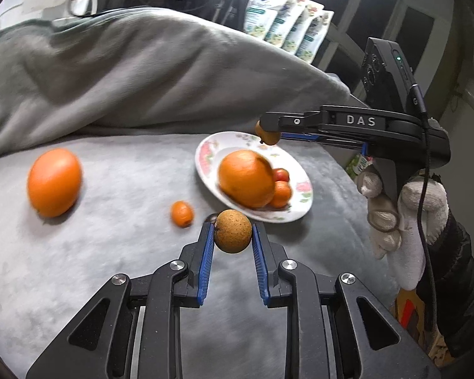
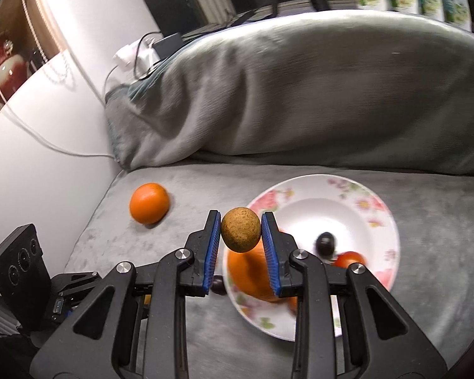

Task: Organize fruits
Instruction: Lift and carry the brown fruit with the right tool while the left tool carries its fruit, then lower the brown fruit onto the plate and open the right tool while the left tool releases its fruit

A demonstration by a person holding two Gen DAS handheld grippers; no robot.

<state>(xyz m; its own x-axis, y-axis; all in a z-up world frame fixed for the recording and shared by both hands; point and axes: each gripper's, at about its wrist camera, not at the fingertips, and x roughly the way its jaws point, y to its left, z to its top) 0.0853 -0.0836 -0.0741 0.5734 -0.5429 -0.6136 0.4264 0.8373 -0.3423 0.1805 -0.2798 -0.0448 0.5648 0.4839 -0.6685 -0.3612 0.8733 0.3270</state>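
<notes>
Fruit lies scattered on a grey velvety cushion (image 1: 94,252), with a crumpled grey blanket (image 1: 142,72) heaped behind it. The left gripper (image 1: 232,232) pinches a small round brown rough-skinned fruit (image 1: 232,231) between its blue ribbed pads, held above the cushion just in front of a white floral-rimmed plate (image 1: 300,189). On that plate sit a large orange (image 1: 246,178), a smaller orange fruit (image 1: 282,194) and a small red fruit (image 1: 282,175), all touching one another. To the left of the plate, a second large orange (image 1: 54,182) rests on the cushion well apart, and a small oval orange fruit (image 1: 182,214) lies between it and the plate. The right gripper (image 2: 240,233), held by a hand in a white knit glove (image 1: 404,214), clamps another small brown rough-skinned fruit (image 2: 240,233) between its pads, above the near left rim of the plate. In the right wrist view the plate also holds a small dark round fruit (image 2: 326,242), blurred, near its middle, and another dark fruit (image 2: 218,285) lies on the cushion just beside the plate's left edge. A row of printed pouches (image 1: 287,25) stands behind the blanket.
</notes>
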